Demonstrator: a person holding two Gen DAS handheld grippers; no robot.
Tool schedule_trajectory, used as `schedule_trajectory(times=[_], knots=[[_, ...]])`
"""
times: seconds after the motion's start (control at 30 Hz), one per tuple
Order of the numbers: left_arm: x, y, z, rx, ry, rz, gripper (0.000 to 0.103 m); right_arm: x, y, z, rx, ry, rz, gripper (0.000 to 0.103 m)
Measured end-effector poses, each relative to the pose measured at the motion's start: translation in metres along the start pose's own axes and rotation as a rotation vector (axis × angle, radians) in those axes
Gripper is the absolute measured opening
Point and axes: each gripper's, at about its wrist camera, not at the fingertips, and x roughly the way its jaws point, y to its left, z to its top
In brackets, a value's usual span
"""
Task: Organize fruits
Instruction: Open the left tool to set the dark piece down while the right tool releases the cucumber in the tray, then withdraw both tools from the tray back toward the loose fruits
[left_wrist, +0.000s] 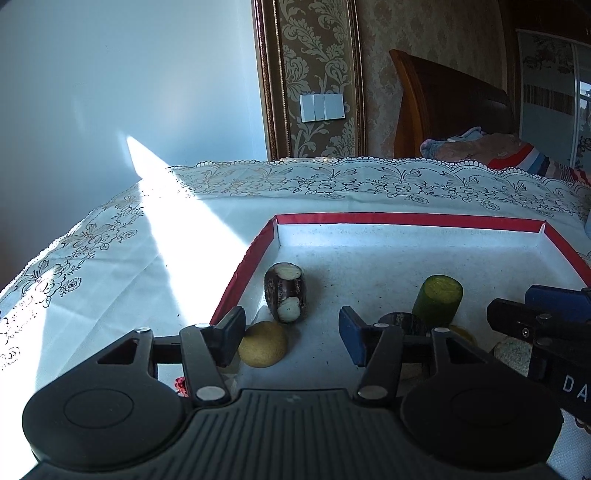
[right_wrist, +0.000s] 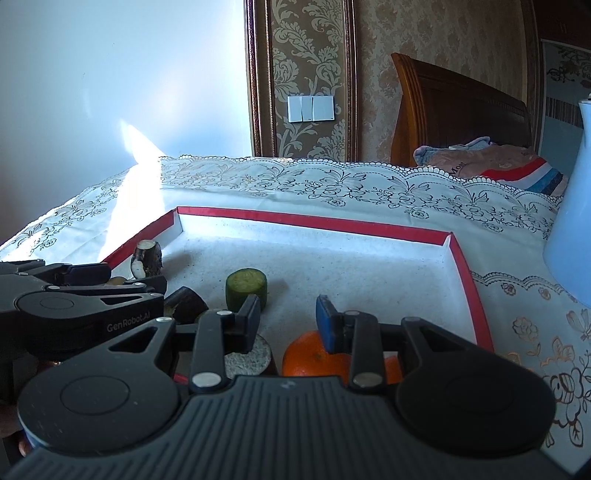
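A red-rimmed white tray (left_wrist: 406, 218) holds fruit pieces. In the left wrist view a dark sugarcane piece (left_wrist: 285, 297), a round yellow fruit (left_wrist: 263, 344), a green cylinder piece (left_wrist: 438, 300) and another dark piece (left_wrist: 404, 322) lie in it. My left gripper (left_wrist: 293, 334) is open and empty above the tray, the yellow fruit by its left finger. In the right wrist view my right gripper (right_wrist: 288, 321) is open over an orange (right_wrist: 314, 356) and a pale cut piece (right_wrist: 247, 356). The green piece (right_wrist: 246, 287) and the tray (right_wrist: 463, 280) show there too.
The tray sits on a lace-edged tablecloth (left_wrist: 332, 181). A pale blue jug (right_wrist: 572, 229) stands right of the tray. A wooden headboard (left_wrist: 450, 107) and bedding lie behind. The left gripper body (right_wrist: 74, 314) is at the right view's left.
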Motion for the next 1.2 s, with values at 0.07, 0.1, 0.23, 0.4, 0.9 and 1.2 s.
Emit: schedule_trajectory(times=[0.07, 0.1, 0.23, 0.4, 0.9, 1.2], knots=[[0.0, 0.0, 0.0, -0.004, 0.002, -0.004, 0.059, 0.0, -0.001, 0.0, 0.005, -0.001, 0.001, 0.031], [0.001, 0.001, 0.0, -0.008, 0.004, -0.006, 0.066, 0.0, -0.001, 0.0, 0.007, -0.002, 0.001, 0.031], [0.001, 0.0, -0.001, -0.004, -0.002, -0.001, 0.075, -0.003, -0.003, 0.0, 0.017, -0.008, 0.004, 0.031], [0.001, 0.001, 0.0, -0.007, -0.001, -0.009, 0.077, -0.008, -0.003, 0.0, 0.022, -0.025, 0.006, 0.031], [-0.059, 0.072, 0.007, -0.198, -0.171, -0.089, 0.079, -0.036, -0.015, -0.003, 0.073, -0.082, 0.022, 0.031], [-0.083, 0.089, -0.024, -0.176, -0.149, -0.068, 0.083, -0.07, -0.006, -0.026, 0.075, -0.094, 0.063, 0.041]])
